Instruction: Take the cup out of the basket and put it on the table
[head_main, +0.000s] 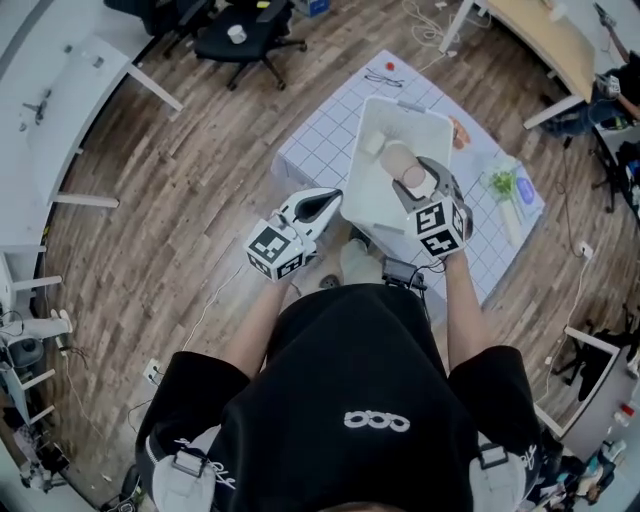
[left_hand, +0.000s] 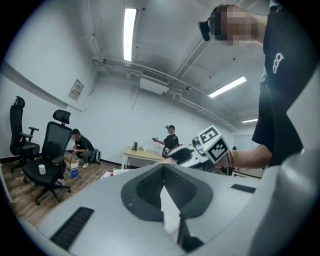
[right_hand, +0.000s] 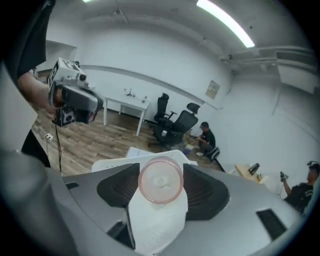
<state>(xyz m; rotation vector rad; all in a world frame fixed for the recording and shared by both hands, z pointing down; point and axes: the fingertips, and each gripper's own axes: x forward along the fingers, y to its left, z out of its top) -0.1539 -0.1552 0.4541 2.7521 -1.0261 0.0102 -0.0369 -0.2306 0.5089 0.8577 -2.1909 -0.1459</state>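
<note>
A white plastic basket (head_main: 385, 130) is held up over the table, tilted toward me. My left gripper (head_main: 333, 206) is shut on the basket's left rim, which shows as a thin white wall (left_hand: 169, 212) between the dark pads. A pale pink translucent cup (head_main: 408, 174) lies on its side at the basket's near end. My right gripper (head_main: 428, 186) is shut on it. In the right gripper view the cup's round bottom (right_hand: 160, 180) faces the camera between the pads, with the white basket (right_hand: 159, 227) under it.
The table (head_main: 325, 145) has a white grid cloth. A green item (head_main: 503, 183), an orange item (head_main: 460, 131) and a small dark object (head_main: 385, 78) lie on it. Office chairs (head_main: 245, 40) and desks stand around on the wooden floor. People are at the far walls.
</note>
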